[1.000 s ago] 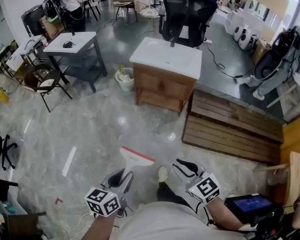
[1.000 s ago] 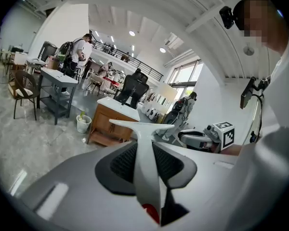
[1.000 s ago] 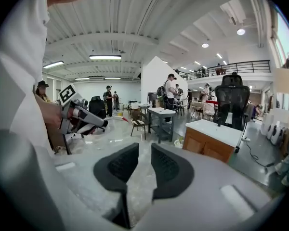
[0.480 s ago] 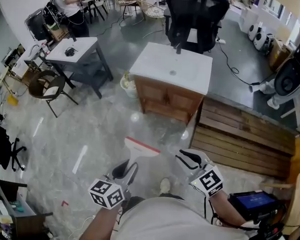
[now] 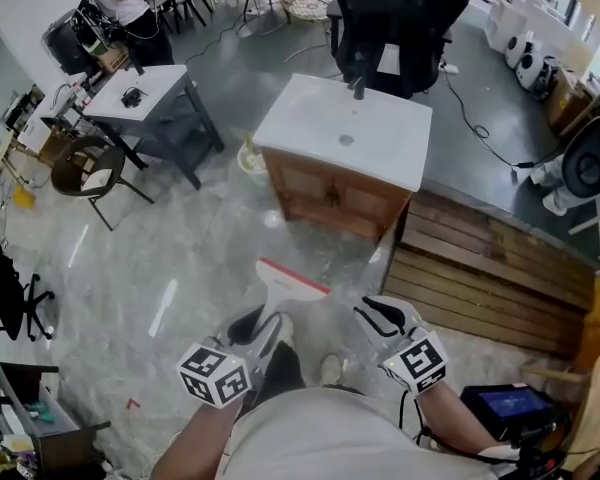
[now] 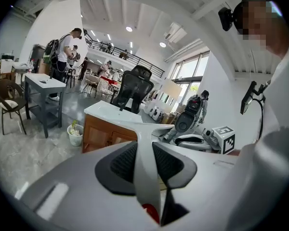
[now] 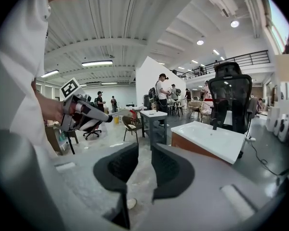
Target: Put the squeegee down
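Note:
The squeegee (image 5: pixel 291 279) has a white handle and a red-edged blade, and it points ahead over the grey marbled floor. My left gripper (image 5: pixel 261 329) is shut on its handle. In the left gripper view the handle (image 6: pixel 147 176) runs up between the dark pads and the blade spreads above them. My right gripper (image 5: pixel 379 314) is beside it on the right, apart from the squeegee. Its jaws (image 7: pixel 144 150) stand a narrow gap apart with nothing between them. The right gripper view also shows the left gripper (image 7: pixel 82 111) and the blade (image 7: pixel 125 113).
A wooden vanity cabinet with a white sink top (image 5: pixel 346 134) stands ahead, with a small bin (image 5: pixel 247 158) to its left. A slatted wooden platform (image 5: pixel 485 268) lies to the right. A grey table (image 5: pixel 144 94), a brown chair (image 5: pixel 84 172) and a black office chair (image 5: pixel 394 16) stand farther off.
Both grippers have travelled forward toward the vanity cabinet, which now looks nearer. The squeegee stays held in the left gripper. The right jaws look unchanged.

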Tool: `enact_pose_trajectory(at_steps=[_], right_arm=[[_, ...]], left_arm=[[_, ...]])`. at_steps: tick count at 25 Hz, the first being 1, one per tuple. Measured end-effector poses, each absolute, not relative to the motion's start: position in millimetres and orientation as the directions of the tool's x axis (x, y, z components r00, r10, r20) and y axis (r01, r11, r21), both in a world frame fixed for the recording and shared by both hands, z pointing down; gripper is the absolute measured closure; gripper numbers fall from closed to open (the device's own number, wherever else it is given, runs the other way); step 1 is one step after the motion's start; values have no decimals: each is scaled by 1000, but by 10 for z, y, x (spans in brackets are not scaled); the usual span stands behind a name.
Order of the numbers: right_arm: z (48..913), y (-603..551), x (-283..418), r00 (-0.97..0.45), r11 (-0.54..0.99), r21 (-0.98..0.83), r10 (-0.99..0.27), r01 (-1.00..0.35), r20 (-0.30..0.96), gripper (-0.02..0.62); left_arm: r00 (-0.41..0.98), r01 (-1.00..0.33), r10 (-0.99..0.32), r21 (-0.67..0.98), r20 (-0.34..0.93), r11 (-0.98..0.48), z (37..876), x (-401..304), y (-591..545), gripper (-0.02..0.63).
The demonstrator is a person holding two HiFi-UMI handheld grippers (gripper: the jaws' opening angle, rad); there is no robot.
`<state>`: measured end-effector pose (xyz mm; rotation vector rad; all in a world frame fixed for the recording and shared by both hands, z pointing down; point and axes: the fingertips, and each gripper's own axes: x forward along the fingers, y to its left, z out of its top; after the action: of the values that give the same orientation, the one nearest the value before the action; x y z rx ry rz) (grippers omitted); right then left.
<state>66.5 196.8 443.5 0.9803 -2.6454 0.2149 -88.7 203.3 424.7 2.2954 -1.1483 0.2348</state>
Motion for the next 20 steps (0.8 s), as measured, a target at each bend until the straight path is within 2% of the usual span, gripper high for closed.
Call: enact_pose_trajectory(at_steps=[9, 20], right_arm=[[4499, 1138, 548, -642, 690, -12, -666, -724, 380, 511], [4325, -278, -227, -605, 652, 4, -705, -758, 370, 511]], left_arm=[[673, -731, -650, 447, 353, -515, 4484, -1126, 991, 509], [704, -708, -611, 428, 362, -562, 4499, -1705, -570, 508]])
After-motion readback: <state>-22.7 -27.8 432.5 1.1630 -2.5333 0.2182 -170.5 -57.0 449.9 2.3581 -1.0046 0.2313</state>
